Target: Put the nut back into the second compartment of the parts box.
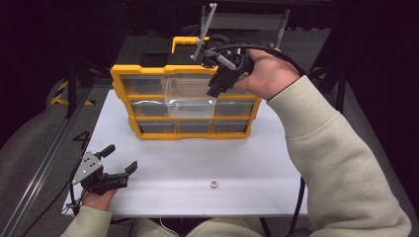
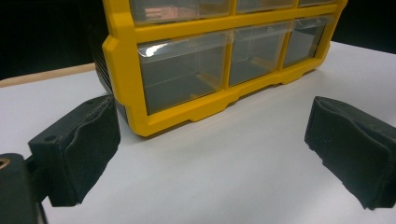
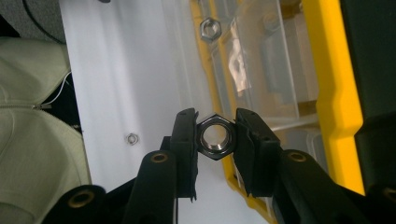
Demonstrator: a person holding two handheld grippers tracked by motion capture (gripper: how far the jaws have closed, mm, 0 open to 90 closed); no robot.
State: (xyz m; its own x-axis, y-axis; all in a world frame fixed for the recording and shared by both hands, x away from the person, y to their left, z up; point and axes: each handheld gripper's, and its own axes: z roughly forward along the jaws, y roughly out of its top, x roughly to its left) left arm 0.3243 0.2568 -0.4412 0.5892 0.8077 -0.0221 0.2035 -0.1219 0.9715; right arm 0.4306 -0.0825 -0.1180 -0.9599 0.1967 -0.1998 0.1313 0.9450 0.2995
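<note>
**A:** What's going on at the surface [image 1: 207, 163] right now?

**B:** A person sits at a white surface with a claw in each hand. A yellow organizer [image 1: 185, 101] with clear drawers stands at the far side. One drawer [image 1: 190, 96] in the middle column is pulled out toward the person.

**A:** And the right claw [image 3: 215, 137]?

**B:** It is raised above that open drawer and points down. Its jaws are pinched on a steel nut [image 3: 215, 136], gripping two opposite flats, so the hole faces the claw's camera. I'd say it grips the flats because they give the pads something square to bite on.

**A:** Why hold it up there?

**B:** My guess is to drop it into the drawer. Another nut [image 3: 209, 29] already lies inside, so the nuts seem to be sorted into it.

**A:** Any left to collect?

**B:** One more nut [image 1: 214, 183] lies loose on the surface, near the front edge, well apart from the organizer.

**A:** What about the left claw [image 1: 118, 160]?

**B:** It rests low at the front left corner of the surface, jaws wide apart and empty, aimed toward the organizer's lower left corner. It looks parked out of the way, since the right hand needs no help here.
</note>
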